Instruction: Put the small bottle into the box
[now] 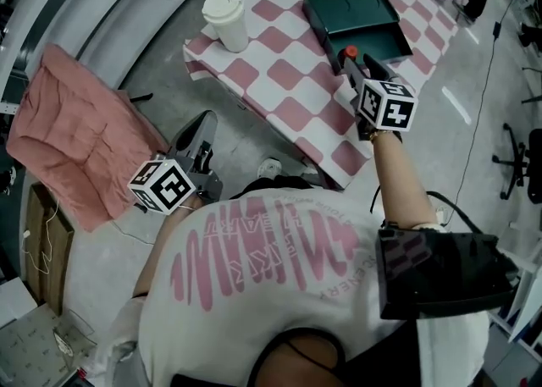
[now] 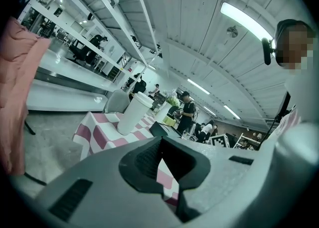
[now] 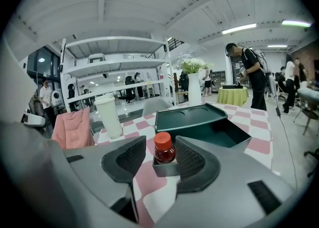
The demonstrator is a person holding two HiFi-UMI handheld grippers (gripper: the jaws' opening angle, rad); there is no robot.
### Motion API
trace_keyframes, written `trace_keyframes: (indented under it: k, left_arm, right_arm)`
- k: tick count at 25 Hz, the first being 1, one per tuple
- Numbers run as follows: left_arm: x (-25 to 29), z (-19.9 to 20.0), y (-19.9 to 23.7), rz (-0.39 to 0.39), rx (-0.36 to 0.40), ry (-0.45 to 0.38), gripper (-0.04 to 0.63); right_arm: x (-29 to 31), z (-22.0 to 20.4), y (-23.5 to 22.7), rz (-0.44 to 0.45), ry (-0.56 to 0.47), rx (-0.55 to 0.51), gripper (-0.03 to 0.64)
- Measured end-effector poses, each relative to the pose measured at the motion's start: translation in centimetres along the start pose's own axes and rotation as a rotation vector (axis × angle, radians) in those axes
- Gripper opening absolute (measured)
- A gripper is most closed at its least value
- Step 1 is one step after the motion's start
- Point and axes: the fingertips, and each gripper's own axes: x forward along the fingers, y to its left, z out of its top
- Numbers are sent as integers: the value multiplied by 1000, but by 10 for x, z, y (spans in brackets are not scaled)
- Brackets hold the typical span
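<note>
A small bottle (image 3: 164,148) with a red cap (image 1: 349,52) stands in a little grey square holder (image 3: 160,168) on the checkered table (image 1: 288,80). My right gripper (image 3: 160,141) (image 1: 356,62) is open around it: the bottle is close to the right pad and a clear gap shows on the left. Just beyond lies the dark green box (image 3: 238,145) (image 1: 378,48), its lid (image 3: 189,116) swung back. My left gripper (image 2: 160,142) (image 1: 203,127) hangs off the table's near left side over the floor, shut and empty.
A white lidded cup (image 1: 225,19) (image 3: 108,117) (image 2: 133,114) stands at the table's left end. A pink jacket (image 1: 72,135) (image 3: 72,128) is draped to the left of the table. A white vase with flowers (image 3: 194,87) stands behind the box. Several people stand in the background.
</note>
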Motion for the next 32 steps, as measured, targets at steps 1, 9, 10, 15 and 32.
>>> trace_keyframes:
  k: [1, 9, 10, 15, 32]
  left_arm:
    - [3, 1, -4, -12, 4, -2, 8]
    - [32, 8, -38, -114, 39, 1, 8]
    - [37, 9, -43, -128, 44, 3, 8]
    - [57, 13, -65, -189, 59, 14, 8]
    - [114, -28, -156, -346, 150, 35, 8]
  right_arm:
    - [-5, 2, 0, 4, -10, 20, 183]
    - [-54, 11, -3, 12, -75, 167, 145]
    - [-61, 13, -4, 11, -85, 185, 136]
    - [-94, 20, -13, -10, -131, 247, 75]
    - [-191, 10, -36, -121, -291, 250, 6]
